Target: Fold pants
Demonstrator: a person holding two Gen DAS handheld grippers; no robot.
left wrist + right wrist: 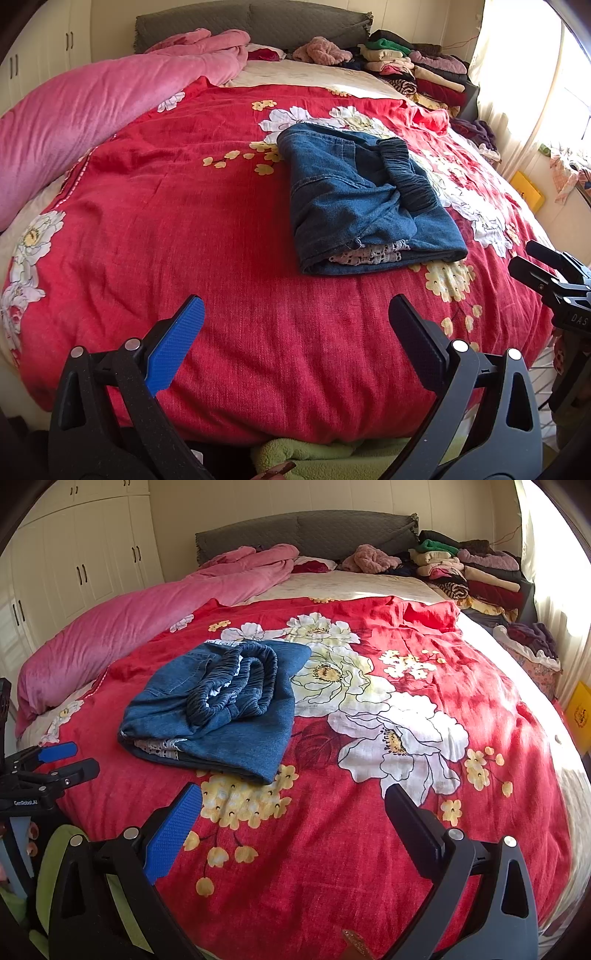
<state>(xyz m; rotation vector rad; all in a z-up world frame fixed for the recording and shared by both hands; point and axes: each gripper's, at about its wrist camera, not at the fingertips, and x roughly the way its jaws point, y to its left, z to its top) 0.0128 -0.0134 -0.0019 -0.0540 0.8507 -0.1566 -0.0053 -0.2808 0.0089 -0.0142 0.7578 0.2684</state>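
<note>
In the left wrist view, the left gripper (295,332) hangs with its jaws spread wide and nothing between them above the near edge of the red floral bedspread (184,221), while the folded denim pants (362,199) lie ahead near the middle of the bed, well apart from it. In the right wrist view, the right gripper (293,823) is likewise spread and empty, the pants (218,705) lying ahead and to its left with the gathered waistband on top, and the left gripper (68,758) shows at the left edge.
</note>
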